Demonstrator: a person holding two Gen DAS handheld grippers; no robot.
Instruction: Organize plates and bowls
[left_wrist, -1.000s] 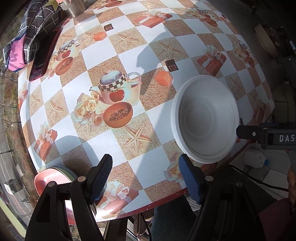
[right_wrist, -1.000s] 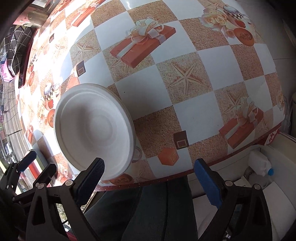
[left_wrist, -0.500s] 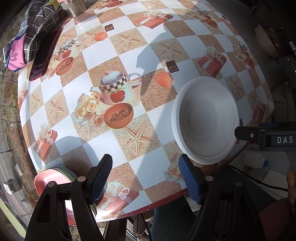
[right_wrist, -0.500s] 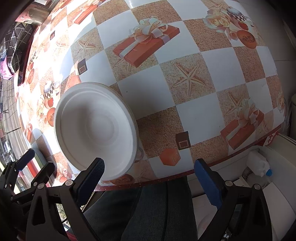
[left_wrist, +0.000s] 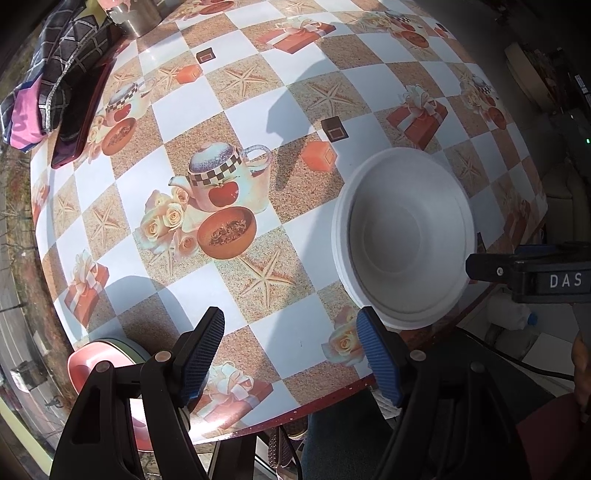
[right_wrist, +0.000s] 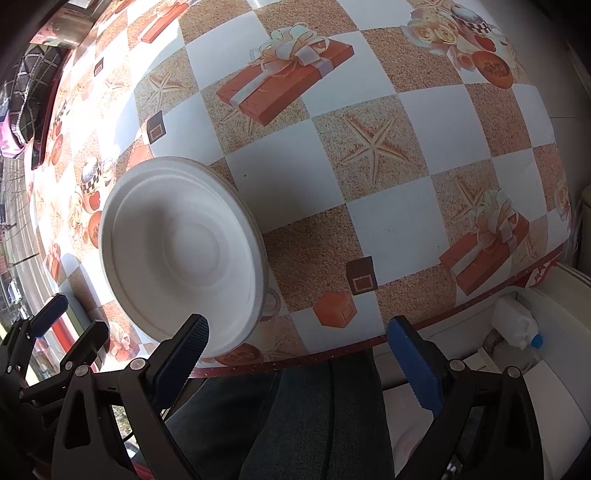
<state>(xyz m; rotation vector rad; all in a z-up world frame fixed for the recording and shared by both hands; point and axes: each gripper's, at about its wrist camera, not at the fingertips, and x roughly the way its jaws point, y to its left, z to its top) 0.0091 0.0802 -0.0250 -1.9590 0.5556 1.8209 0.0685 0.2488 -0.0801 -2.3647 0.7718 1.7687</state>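
A stack of white disposable bowls (left_wrist: 404, 236) sits near the table's front edge, also in the right wrist view (right_wrist: 181, 251). My left gripper (left_wrist: 291, 350) is open and empty, above the front edge just left of the bowls. My right gripper (right_wrist: 295, 354) is open and empty, its left finger close to the bowls' near rim; it shows from the side in the left wrist view (left_wrist: 532, 273). A pink plate on a green one (left_wrist: 99, 360) lies at the table's front left corner, partly behind my left finger.
The table (left_wrist: 258, 110) has a checkered printed cloth. A dark patterned bag (left_wrist: 55, 74), a dark red tray (left_wrist: 81, 114) and a metal pot (left_wrist: 136, 14) lie at the far left. A white jug (right_wrist: 517, 328) stands on the floor at the right.
Both grippers have shifted slightly; the bowls sit a little lower and nearer in both views. Nothing was grasped or let go.
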